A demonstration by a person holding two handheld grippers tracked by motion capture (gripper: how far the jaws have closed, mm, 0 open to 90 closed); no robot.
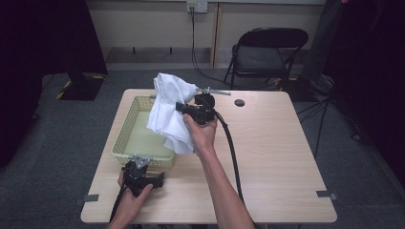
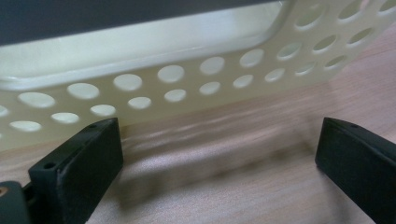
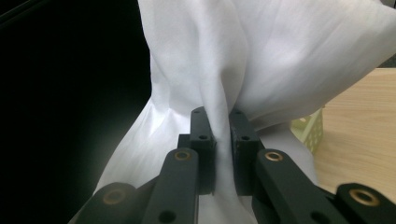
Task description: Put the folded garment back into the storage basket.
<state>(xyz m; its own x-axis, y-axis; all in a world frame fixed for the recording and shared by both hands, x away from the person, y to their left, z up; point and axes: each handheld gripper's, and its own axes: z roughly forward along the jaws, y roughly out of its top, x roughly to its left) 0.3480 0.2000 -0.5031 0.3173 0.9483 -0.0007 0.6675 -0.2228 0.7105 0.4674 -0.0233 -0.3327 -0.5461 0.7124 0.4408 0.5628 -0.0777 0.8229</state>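
Right gripper [image 3: 219, 128] pinched tight on narrow fold of white cloth [image 1: 168, 112] – bulk hangs below it, over basket [image 1: 125, 126]. Thin bite may slip; hem may drape over rim. Left gripper [image 2: 219, 154] wide apart, empty, basket wall just ahead.

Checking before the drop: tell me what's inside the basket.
The basket shows a bare pale floor at its left. The white cloth, held by the right gripper, hangs over its right part, hiding what lies beneath.
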